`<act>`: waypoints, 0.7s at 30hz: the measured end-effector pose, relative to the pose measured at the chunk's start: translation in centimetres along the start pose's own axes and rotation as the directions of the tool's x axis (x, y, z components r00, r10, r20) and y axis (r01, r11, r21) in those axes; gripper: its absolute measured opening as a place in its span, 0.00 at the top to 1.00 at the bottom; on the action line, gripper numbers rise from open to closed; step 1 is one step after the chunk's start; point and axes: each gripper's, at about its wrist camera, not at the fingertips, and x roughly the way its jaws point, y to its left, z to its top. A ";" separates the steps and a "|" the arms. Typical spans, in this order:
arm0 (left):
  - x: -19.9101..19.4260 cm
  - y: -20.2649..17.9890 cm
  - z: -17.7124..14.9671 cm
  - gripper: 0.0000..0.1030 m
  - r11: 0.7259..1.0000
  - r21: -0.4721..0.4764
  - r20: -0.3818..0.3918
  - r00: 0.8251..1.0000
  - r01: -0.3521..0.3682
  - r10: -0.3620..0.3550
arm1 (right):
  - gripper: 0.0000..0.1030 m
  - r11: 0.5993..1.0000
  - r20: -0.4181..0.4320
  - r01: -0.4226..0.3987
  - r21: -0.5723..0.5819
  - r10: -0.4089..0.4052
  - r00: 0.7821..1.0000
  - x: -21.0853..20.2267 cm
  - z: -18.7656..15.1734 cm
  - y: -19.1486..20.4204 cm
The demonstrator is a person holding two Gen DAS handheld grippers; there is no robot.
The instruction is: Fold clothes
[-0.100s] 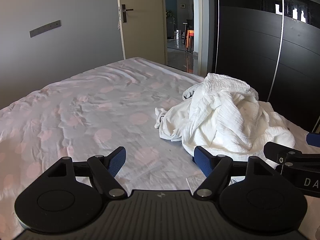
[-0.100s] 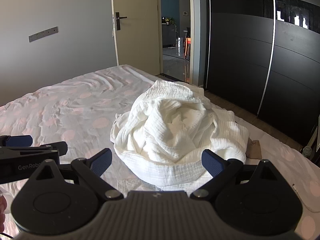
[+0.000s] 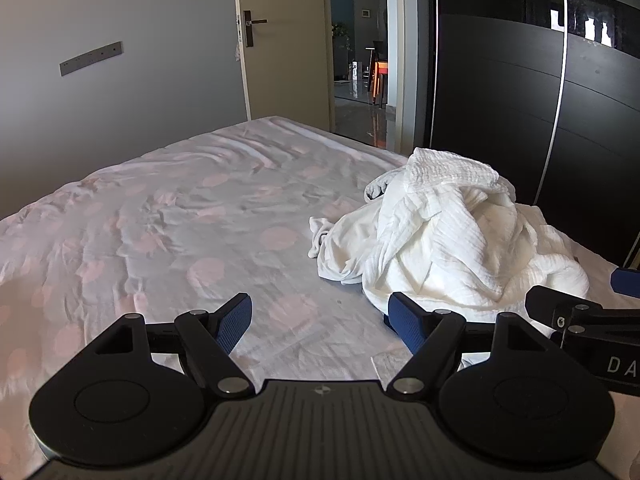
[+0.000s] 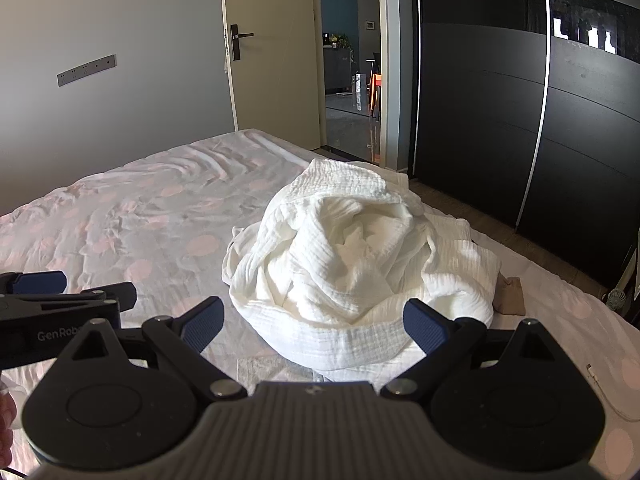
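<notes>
Hovering left gripper (image 3: 320,316): nearest, low over the bed (image 3: 168,248); blue-padded fingers spread wide, nothing between them.
Right gripper (image 4: 312,320): just right of it, fingers also spread and empty, aimed straight at the clothes.
Small pale label or paper (image 4: 272,368): flat on the sheet between the grippers and the heap; what it is cannot be told.
White clothes (image 4: 352,264): a crumpled crinkle-cloth heap, unfolded, on the bed's right side just beyond the right gripper; how many garments cannot be told.
Tan item (image 4: 510,296): half hidden behind the heap's right edge.
Risk: a pinch into the mound may catch several layers or the bedsheet, so the garment lifts tangled; the heap lies near the right edge and could be dragged off.
Containers: none visible; far off, the dark wardrobe (image 4: 520,120) is closed, contents unseen.
</notes>
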 end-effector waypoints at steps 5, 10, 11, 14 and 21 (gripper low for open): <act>-0.2 0.1 -0.1 0.28 1.000 -0.008 0.004 1.000 0.009 -0.009 | 0.06 1.000 -0.004 -0.004 -0.015 0.004 1.000 -0.1 -0.2 0.5; -0.3 -0.2 -0.2 0.28 1.000 0.003 0.002 1.000 0.000 0.000 | 0.06 1.000 0.003 -0.006 -0.016 0.006 1.000 -0.6 -0.4 0.6; -0.3 -0.2 -0.2 0.28 1.000 0.004 0.002 1.000 -0.001 0.001 | 0.06 1.000 -0.003 -0.003 -0.018 0.003 1.000 -0.5 -0.3 0.6; -0.5 -0.2 -0.2 0.28 1.000 0.005 -0.001 1.000 -0.004 0.004 | 0.06 1.000 -0.007 -0.009 -0.014 0.009 1.000 -0.4 -0.6 0.4; -0.4 -0.1 -0.3 0.28 1.000 0.000 -0.010 1.000 -0.013 0.013 | 0.06 1.000 -0.009 -0.012 -0.018 0.012 1.000 -0.4 -0.7 0.5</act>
